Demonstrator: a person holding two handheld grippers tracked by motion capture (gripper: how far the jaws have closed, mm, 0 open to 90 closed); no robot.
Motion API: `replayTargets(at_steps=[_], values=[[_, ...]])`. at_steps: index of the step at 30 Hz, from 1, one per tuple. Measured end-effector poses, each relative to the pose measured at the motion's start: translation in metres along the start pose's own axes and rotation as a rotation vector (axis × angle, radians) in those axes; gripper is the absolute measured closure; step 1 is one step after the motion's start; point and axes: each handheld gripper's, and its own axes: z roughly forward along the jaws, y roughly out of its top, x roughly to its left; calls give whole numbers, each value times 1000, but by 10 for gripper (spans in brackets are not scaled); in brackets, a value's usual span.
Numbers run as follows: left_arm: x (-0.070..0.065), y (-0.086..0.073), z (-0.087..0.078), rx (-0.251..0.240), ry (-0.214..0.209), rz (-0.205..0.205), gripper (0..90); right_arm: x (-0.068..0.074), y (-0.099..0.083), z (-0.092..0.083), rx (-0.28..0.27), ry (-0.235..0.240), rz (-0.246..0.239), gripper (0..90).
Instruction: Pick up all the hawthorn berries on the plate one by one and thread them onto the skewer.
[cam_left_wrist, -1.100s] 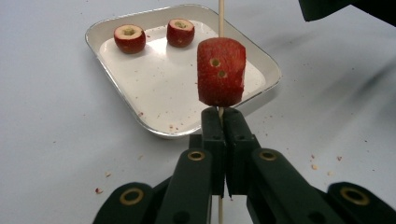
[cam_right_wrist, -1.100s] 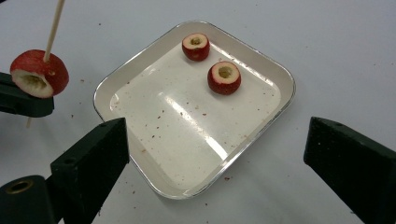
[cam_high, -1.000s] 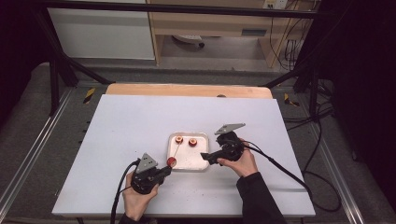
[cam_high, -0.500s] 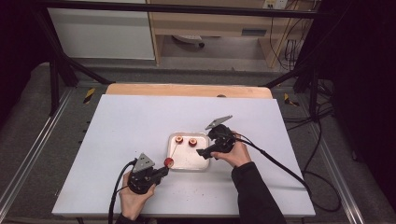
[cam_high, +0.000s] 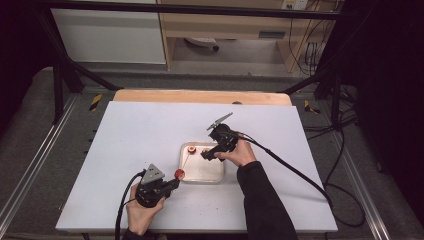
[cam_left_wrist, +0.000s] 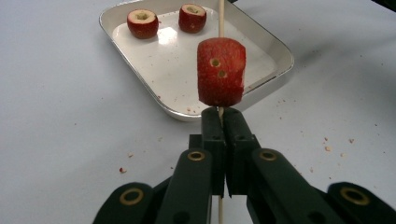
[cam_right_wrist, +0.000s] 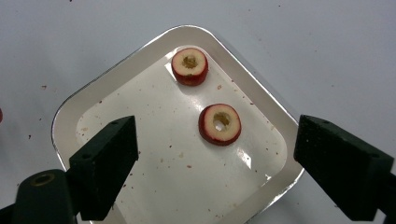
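Note:
My left gripper (cam_left_wrist: 223, 116) is shut on a thin wooden skewer (cam_left_wrist: 221, 18), near the table's front (cam_high: 172, 181). A red cored fruit piece (cam_left_wrist: 221, 72) is threaded on the skewer just past the jaw tips, also seen from above (cam_high: 179, 173). Two more red cored pieces (cam_right_wrist: 189, 66) (cam_right_wrist: 220, 123) lie in a shallow white tray (cam_right_wrist: 60, 121). My right gripper (cam_right_wrist: 217, 140) hovers open over the tray (cam_high: 206, 156), jaws on either side of the nearer ring piece without touching it. Its jaws have just been closing a little.
The tray (cam_high: 200, 180) sits mid-table on a white sheet (cam_high: 125, 140), with red crumbs scattered around it. A wooden board edge (cam_high: 200, 96) runs along the back. Cables trail from both grippers toward the table's front and right.
The right hand has moved left and slightly away, from the tray's right side to above it. The left hand and its skewer have stayed put.

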Motion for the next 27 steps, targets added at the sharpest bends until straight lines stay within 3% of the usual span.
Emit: replayTargets(at_steps=[9,13,27], values=[[0,-1,1,23,10,0,882,-6,9,16,58,25,8,211],[1,0,1,27,10,4,882,-9,11,24,108,34,-4,248],[0,-1,3,38,3,1,882,-16,14,39,180,60,-27,455]])
